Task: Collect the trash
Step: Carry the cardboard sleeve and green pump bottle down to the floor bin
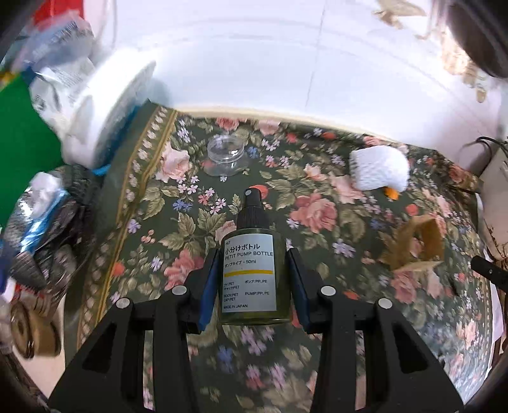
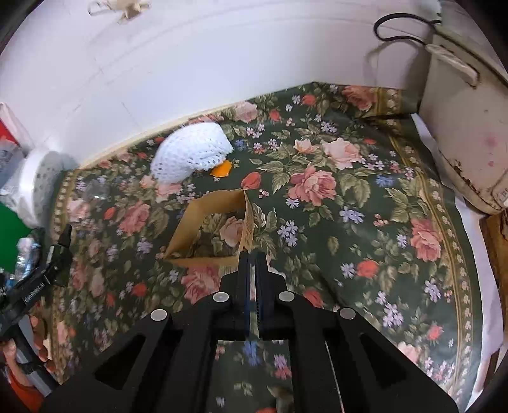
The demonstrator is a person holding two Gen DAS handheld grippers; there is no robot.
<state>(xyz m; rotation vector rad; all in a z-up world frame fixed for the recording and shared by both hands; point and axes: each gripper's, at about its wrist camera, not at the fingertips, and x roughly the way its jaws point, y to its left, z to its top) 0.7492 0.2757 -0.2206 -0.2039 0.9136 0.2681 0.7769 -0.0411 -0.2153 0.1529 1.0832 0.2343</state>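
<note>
Floral oilcloth, dark green with pink roses, covers the table (image 1: 152,203) and serves as the reference for everything else. Off its left edge, left wrist view: a heap of crumpled plastic and foil wrappers (image 1: 47,203), blurred, with a white round container (image 1: 104,104) at the cloth's far-left corner. On the cloth, toward the back wall, sits a clear plastic jar (image 1: 226,156), open-topped and upright. Mid-cloth, the left gripper (image 1: 252,286) grasps a petit pump bottle (image 1: 250,276), blue pads pressed against both sides of its labelled body, black pump head pointing away from the camera; whether it is clear of the cloth I cannot tell. Right of the bottle, near the back edge, lies a white foam fruit net (image 1: 377,168) with a piece of orange peel (image 1: 391,192) touching its near side. Nearer than the net stands a brown cardboard sleeve (image 2: 203,235), opened into a diamond, cloth visible through it. The right gripper (image 2: 252,257) is clenched on the sleeve's near-right wall, a thin edge of card pinched between its pads. At the cloth's far right stands a worn white appliance (image 2: 466,133) with a black cable (image 2: 400,28).
</note>
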